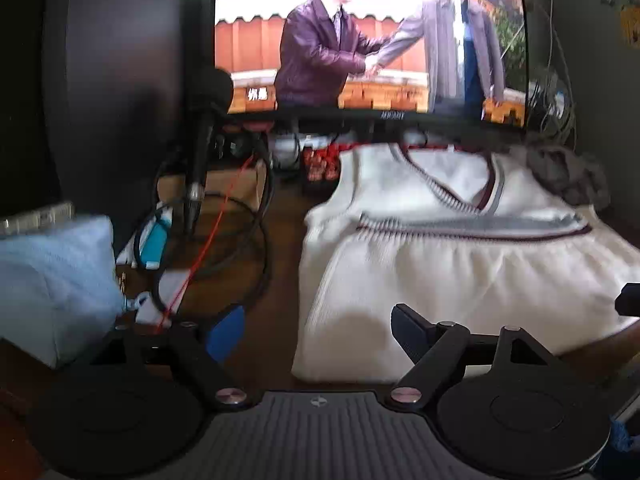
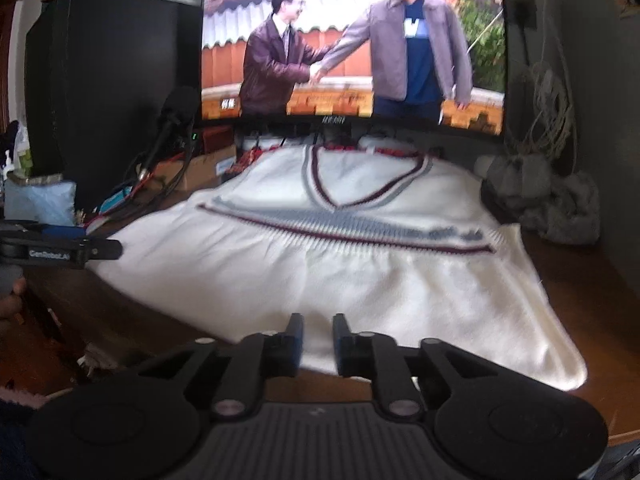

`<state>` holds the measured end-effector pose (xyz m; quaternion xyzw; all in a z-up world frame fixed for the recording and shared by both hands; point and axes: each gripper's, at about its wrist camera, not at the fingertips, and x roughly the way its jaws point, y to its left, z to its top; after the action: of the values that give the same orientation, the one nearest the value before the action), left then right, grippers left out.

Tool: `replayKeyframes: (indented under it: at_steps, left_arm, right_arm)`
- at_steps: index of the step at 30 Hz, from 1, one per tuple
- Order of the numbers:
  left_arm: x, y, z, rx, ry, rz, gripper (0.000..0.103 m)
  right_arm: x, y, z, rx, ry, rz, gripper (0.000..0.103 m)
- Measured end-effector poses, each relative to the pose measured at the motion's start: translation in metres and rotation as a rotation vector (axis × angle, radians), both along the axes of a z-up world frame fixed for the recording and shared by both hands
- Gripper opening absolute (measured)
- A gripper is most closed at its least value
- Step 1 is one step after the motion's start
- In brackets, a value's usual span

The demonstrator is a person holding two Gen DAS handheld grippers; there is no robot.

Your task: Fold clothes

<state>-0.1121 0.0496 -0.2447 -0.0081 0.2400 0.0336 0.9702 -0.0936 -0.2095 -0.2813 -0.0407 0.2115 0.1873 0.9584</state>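
Knitwear is lying flat across the brown table (image 2: 576, 280): a white vest (image 2: 340, 264) with a striped V-neck, its lower hem folded up so the grey and maroon band is crossing the chest. The right gripper (image 2: 318, 336) is hovering at the vest's near edge, its jaws standing narrowly apart with nothing between them, the cloth spreading ahead of them. The left gripper (image 1: 316, 330) is gaping wide; its right finger is sitting over the vest's near left corner, its blue-padded left finger hanging out over bare table. Beyond the vest, a monitor (image 2: 352, 40) is playing.
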Motion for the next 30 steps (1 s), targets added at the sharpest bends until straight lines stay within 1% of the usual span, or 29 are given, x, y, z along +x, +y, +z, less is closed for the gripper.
replayKeyframes:
  at_steps: [1,2,3,4,5,6,8,9,10,11,12,14,16,18,19,20,21,22,24,25,26,27,28,29,30]
  left_arm:
    - [0.000,0.002,0.003,-0.007,-0.004,0.006,0.080]
    - [0.000,0.003,0.005,-0.014,-0.008,0.010,0.080]
    - [0.003,-0.001,0.008,-0.016,-0.017,-0.012,0.081]
    - [0.007,-0.005,0.012,-0.019,-0.025,-0.034,0.081]
    - [0.010,-0.009,0.015,-0.021,-0.034,-0.056,0.081]
    - [0.014,-0.012,0.018,-0.024,-0.041,-0.076,0.081]
    - [0.027,-0.014,0.016,-0.031,-0.014,-0.078,0.081]
    - [0.033,-0.015,0.014,-0.034,0.000,-0.079,0.080]
    - [0.040,-0.016,0.013,-0.038,0.013,-0.079,0.072]
    - [0.046,-0.017,0.012,-0.042,0.027,-0.080,0.058]
    - [0.052,-0.018,0.011,-0.045,0.040,-0.081,0.053]
    - [0.065,-0.020,0.009,-0.053,0.067,-0.082,0.040]
    - [0.078,-0.021,0.006,-0.060,0.094,-0.084,0.035]
    - [0.091,-0.023,0.004,-0.067,0.121,-0.085,0.030]
    - [0.097,-0.024,0.003,-0.071,0.135,-0.086,0.024]
    - [0.103,-0.025,0.002,-0.075,0.149,-0.087,0.015]
    - [0.106,-0.023,0.003,-0.081,0.164,-0.088,0.013]
    - [0.108,-0.021,0.004,-0.087,0.179,-0.088,0.013]
    - [0.114,-0.018,0.008,-0.089,0.214,-0.104,0.013]
    - [0.116,-0.017,0.014,-0.064,0.217,-0.115,0.015]
    - [0.119,-0.016,0.019,-0.038,0.221,-0.126,0.026]
    - [0.122,-0.016,0.024,-0.013,0.224,-0.137,0.036]
    - [0.125,-0.014,0.030,0.018,0.206,-0.143,0.056]
    - [0.128,-0.013,0.036,0.049,0.189,-0.148,0.070]
    - [0.132,-0.011,0.042,0.081,0.171,-0.151,0.073]
  right_arm:
    - [-0.001,-0.001,0.001,-0.012,-0.015,-0.004,0.034]
    - [0.000,-0.001,0.003,-0.051,-0.031,-0.029,0.034]
    - [0.000,-0.001,0.004,-0.093,-0.047,-0.056,0.035]
    - [0.004,-0.002,0.006,-0.133,-0.045,-0.092,0.041]
    - [0.010,-0.006,0.007,-0.142,-0.035,-0.113,0.045]
    - [0.016,-0.012,0.008,-0.132,-0.020,-0.130,0.048]
    - [0.029,-0.024,0.011,-0.090,0.016,-0.180,0.048]
    - [0.034,-0.029,0.013,-0.073,0.018,-0.204,0.048]
    - [0.040,-0.034,0.014,-0.061,0.005,-0.224,0.049]
    - [0.045,-0.037,0.015,-0.068,-0.014,-0.238,0.049]
    - [0.051,-0.039,0.015,-0.087,-0.032,-0.245,0.050]
    - [0.064,-0.043,0.016,-0.102,-0.006,-0.257,0.054]
    - [0.077,-0.046,0.018,-0.117,0.023,-0.268,0.054]
    - [0.091,-0.046,0.017,-0.134,0.076,-0.258,0.053]
    - [0.097,-0.046,0.016,-0.143,0.103,-0.252,0.047]
    - [0.104,-0.046,0.016,-0.151,0.131,-0.246,0.041]
    - [0.110,-0.046,0.015,-0.160,0.158,-0.240,0.031]
    - [0.117,-0.045,0.015,-0.169,0.185,-0.234,0.030]
    - [0.124,-0.045,0.019,-0.190,0.191,-0.212,0.030]
    - [0.130,-0.048,0.023,-0.175,0.204,-0.195,0.030]
    - [0.136,-0.051,0.027,-0.158,0.218,-0.178,0.031]
    - [0.142,-0.055,0.031,-0.140,0.233,-0.160,0.034]
    - [0.148,-0.058,0.035,-0.123,0.247,-0.143,0.039]
    - [0.155,-0.062,0.039,-0.106,0.262,-0.125,0.042]
    - [0.160,-0.063,0.042,-0.120,0.241,-0.106,0.044]
